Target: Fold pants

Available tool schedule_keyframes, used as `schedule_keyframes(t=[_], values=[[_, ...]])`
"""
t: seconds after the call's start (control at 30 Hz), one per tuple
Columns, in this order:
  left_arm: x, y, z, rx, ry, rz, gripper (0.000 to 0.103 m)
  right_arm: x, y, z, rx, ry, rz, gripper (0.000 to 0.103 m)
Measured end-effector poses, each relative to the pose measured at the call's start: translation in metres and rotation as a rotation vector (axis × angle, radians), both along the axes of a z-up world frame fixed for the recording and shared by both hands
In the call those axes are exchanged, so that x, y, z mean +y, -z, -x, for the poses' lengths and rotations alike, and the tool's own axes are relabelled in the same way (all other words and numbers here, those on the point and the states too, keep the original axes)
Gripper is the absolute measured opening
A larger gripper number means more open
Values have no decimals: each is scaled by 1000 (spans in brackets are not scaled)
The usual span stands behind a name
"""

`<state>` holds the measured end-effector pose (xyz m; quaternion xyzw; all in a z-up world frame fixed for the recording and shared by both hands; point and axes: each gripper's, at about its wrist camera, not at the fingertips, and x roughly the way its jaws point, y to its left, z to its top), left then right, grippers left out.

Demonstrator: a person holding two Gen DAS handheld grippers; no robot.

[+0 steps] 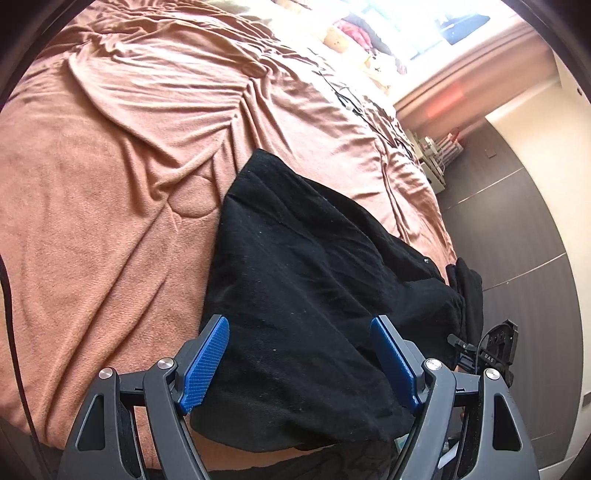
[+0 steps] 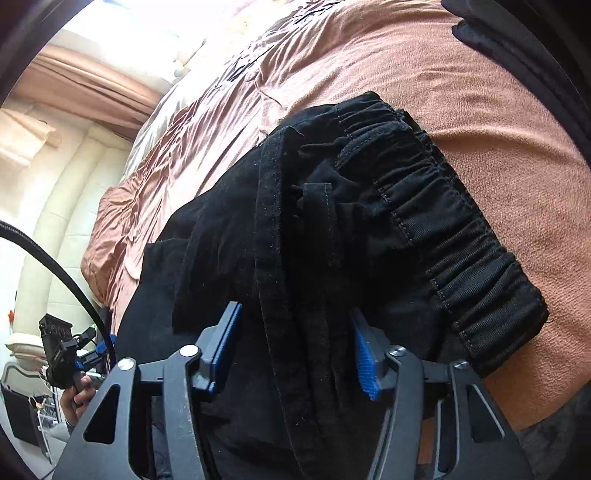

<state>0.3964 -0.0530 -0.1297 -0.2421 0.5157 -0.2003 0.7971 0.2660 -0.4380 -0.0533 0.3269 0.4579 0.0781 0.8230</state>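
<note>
Lying across the near edge of a bed, black pants point(image 1: 306, 280) rest on a wrinkled salmon blanket point(image 1: 122, 155), part of the cloth draping over the bed's side.

Left wrist view, left to right: blanket fills the left half, creased in long folds. A thin dark cable point(image 1: 14, 325) runs down the far left edge. Centre: the pants, a broad dark mass, one corner pointing up toward the pillows. Left gripper point(image 1: 300, 363) sits low in frame, blue pads point(image 1: 205, 363) spread wide. Pants cloth lies between and beneath the pads; neither pad presses it. Jaws wide open, holding nothing. Right side: grey floor point(image 1: 517, 229), pale wall, bright window point(image 1: 424, 26) at top. The other gripper's body shows at the lower right edge, just beyond the pants.

Right wrist view, left to right: a hand point(image 2: 79, 397) on the other gripper at lower left, a black cable arcing above it. A cream padded headboard point(image 2: 55, 221) behind. Centre: pants bunched, a hem seam running down between the fingers. Right gripper point(image 2: 297, 352) about half open, with bunched cloth and the seam filling the gap. Both pads sit right against the fabric, but whether they pinch it I cannot tell. Right: the elastic waistband point(image 2: 443, 229), gathered, lying flat on the blanket.
</note>
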Motion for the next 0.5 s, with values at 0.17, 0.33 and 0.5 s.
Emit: schedule_keyframes(t=[0.17, 0.33, 0.5], values=[[13, 12, 2, 27, -25, 17, 81, 6, -19, 7, -27, -1, 61, 28], [19, 19, 5, 41, -29, 31, 81, 23, -44, 20, -46, -4, 180, 28], [25, 23, 8, 47, -38, 47, 81, 43, -64, 29, -57, -17, 285, 27]])
